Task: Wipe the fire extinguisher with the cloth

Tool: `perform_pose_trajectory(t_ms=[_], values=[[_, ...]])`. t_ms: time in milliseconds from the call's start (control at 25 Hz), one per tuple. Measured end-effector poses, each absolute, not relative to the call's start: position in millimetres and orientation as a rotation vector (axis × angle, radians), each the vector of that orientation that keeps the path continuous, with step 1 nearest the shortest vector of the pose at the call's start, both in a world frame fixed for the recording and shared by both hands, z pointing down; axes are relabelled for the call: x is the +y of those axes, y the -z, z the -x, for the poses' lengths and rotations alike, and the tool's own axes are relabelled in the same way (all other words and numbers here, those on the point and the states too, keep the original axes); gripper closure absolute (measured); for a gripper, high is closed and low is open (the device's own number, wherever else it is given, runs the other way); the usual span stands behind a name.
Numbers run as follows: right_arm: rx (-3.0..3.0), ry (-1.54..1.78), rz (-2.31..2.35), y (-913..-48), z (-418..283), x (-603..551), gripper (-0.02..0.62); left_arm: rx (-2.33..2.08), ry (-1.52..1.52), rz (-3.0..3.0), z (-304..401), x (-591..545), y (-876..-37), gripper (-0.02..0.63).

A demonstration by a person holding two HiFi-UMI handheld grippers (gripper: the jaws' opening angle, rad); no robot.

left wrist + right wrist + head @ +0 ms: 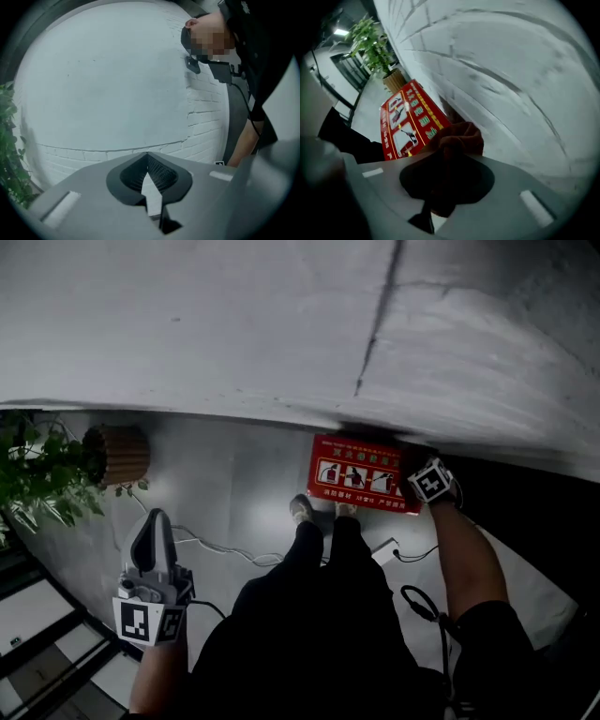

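A red fire extinguisher box (364, 474) with white pictograms stands on the floor against the white brick wall (281, 324). My right gripper (415, 470) points down at the box's right end, next to the wall. In the right gripper view it (454, 152) is shut on a bunched dark red cloth (457, 138), which bulges out past the jaws just beside the red box (410, 122). The extinguisher itself is hidden. My left gripper (152, 538) hangs at the lower left, far from the box, its jaws closed tip to tip on nothing (147, 157), facing the wall.
A potted plant (37, 474) in a wicker pot (122, 454) stands at the left by the wall. A white cable (225, 549) and a white adapter (384, 551) lie on the grey floor near the person's shoes (302, 509). Dark framed glazing runs along the lower left.
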State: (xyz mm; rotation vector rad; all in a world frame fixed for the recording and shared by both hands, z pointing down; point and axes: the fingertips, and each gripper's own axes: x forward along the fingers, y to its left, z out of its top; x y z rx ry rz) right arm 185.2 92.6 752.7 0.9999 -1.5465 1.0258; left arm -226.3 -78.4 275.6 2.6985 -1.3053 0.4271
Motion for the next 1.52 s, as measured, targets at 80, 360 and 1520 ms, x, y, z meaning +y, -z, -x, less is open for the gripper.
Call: perform_pose_trajectory(t_ms=[80, 360, 1520], values=[[-1.426, -1.157, -1.061, -748.4, -215.6, 128.5, 0.529, -1.218, -0.408, -2.751, 210.7, -83.3, -274.8, 0.606], [-1.451, -0.975, -1.189, -724.2, -253.6, 125.9, 0.528, -1.162, -0.357, -2.783, 181.7, -87.2, -268.9, 0.606], [-1.702, -0.975, -0.843, -772.0, -86.6, 55.9, 0.526, -1.507, -0.464, -2.693, 269.4, -39.4, -264.4, 0.606]])
